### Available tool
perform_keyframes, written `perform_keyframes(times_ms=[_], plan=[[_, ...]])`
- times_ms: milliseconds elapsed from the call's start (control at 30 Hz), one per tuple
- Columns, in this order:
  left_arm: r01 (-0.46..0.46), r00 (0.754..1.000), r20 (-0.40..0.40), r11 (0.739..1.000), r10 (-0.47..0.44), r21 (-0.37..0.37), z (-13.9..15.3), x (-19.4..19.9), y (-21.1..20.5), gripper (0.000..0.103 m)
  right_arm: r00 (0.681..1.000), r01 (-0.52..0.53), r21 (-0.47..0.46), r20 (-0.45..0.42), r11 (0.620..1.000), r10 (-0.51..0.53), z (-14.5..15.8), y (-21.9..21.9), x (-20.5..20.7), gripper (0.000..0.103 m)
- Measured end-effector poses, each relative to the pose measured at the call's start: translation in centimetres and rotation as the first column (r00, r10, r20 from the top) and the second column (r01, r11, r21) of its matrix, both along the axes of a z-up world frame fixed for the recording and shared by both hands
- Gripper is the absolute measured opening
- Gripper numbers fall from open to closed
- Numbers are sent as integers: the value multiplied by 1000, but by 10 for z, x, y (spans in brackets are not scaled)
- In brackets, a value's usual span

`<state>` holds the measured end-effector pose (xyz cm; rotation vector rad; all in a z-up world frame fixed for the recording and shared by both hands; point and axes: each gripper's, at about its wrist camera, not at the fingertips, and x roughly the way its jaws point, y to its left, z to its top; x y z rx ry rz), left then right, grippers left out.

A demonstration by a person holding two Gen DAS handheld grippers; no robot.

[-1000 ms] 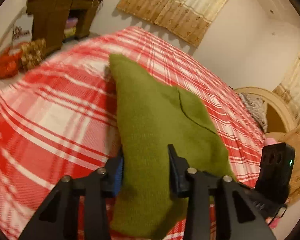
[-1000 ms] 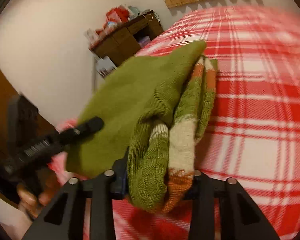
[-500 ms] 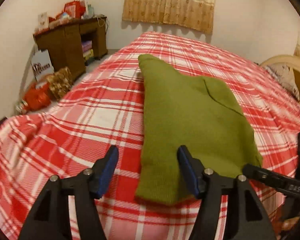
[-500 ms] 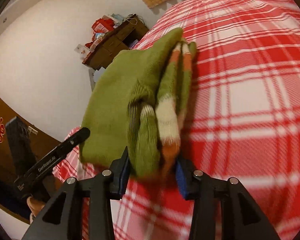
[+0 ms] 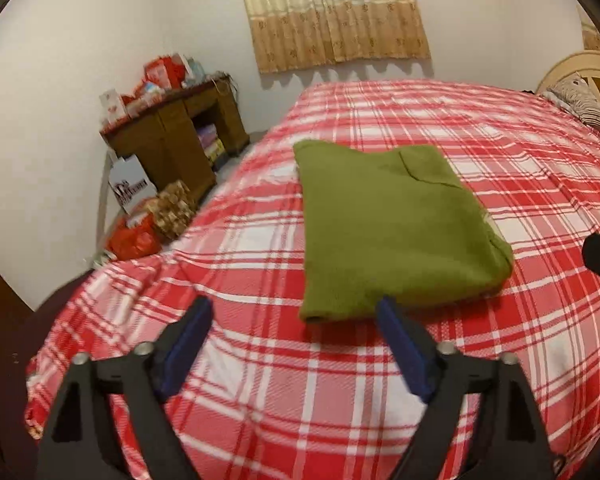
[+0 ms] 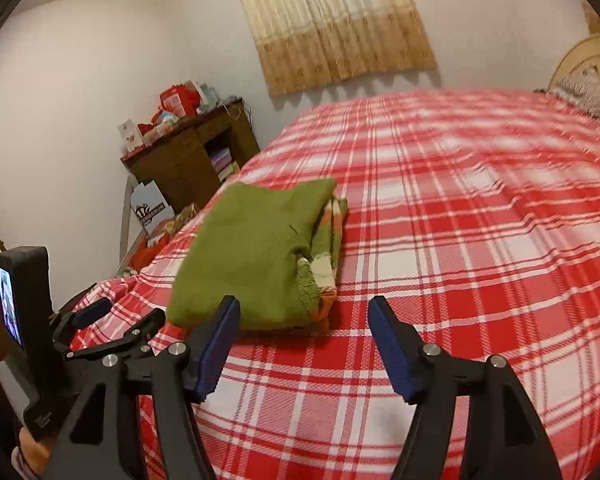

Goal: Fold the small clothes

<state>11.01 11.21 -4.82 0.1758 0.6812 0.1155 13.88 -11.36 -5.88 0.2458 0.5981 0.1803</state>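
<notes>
A folded green knit sweater (image 5: 388, 224) lies flat on the bed's red plaid blanket (image 5: 284, 392). In the right wrist view the sweater (image 6: 256, 256) shows orange and cream striped cuffs (image 6: 324, 264) tucked along its right edge. My left gripper (image 5: 294, 314) is open and empty, just short of the sweater's near edge. My right gripper (image 6: 304, 312) is open and empty, a little back from the sweater's near right corner. The left gripper (image 6: 100, 320) also shows at the lower left of the right wrist view.
A wooden desk (image 5: 172, 140) with boxes and red items on top stands by the far wall, left of the bed. Bags and a basket (image 5: 168, 212) sit on the floor beside it. A curtain (image 5: 332, 12) hangs behind. A headboard and pillow (image 5: 580, 96) are at the right.
Both grippers let go of the sweater, opened and drew back. The sweater, held up a second ago, now lies folded on the bed.
</notes>
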Motion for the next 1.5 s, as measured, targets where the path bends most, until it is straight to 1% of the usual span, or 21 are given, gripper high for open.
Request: perform_keyframes(times_ms=[33,133,200,267,333,433,500,533,633,800,900,1033,1100,1167,1267,1500], plan=[[-9,1000,17,1000,9,9,4,-5,0,103,1000,5,-19,10,1000,-5,4,5,-6,70],[-19,997,69,1000,18,5,19,-20,5,103,999,9,-71,35,997,-6,13,15,-21,70],[-10,997,76,1000,11,-7,26,-26,6,103,998,21,-78,61,997,-17,19,19,-30,70],[-12,995,101,1000,12,-3,33,-37,8,103,996,44,-78,87,996,-37,24,19,-43,71],[-23,992,124,1000,23,5,40,-45,9,103,992,50,-79,123,996,-40,34,21,-59,71],[-59,988,141,998,59,0,50,-56,15,103,982,53,-110,188,992,-32,53,29,-80,72],[-79,987,140,997,79,-5,55,-63,18,103,975,53,-111,220,992,-28,65,33,-89,78],[-77,986,147,997,78,-14,59,-66,20,103,971,57,-111,237,992,-29,72,34,-94,79],[-71,979,191,997,77,-40,70,-81,27,103,957,73,-105,288,992,-40,92,36,-108,81],[-75,966,247,997,77,-17,83,-98,31,103,945,86,-83,322,993,-55,112,40,-121,82],[-69,960,271,998,69,-11,89,-105,34,103,940,89,-91,338,992,-53,116,44,-127,82],[-65,950,307,998,61,4,93,-115,34,103,932,105,-106,358,989,-61,114,48,-139,83],[-65,943,328,998,59,6,95,-119,34,103,923,130,-118,377,984,-77,113,46,-147,83],[-63,937,345,998,60,-2,97,-123,33,103,906,172,-123,409,977,-108,112,44,-159,83],[-45,936,349,999,48,-17,100,-125,30,103,889,203,-121,439,972,-131,114,42,-169,87],[-31,940,340,999,38,-26,103,-129,25,103,878,208,-124,461,970,-129,118,43,-179,88]])
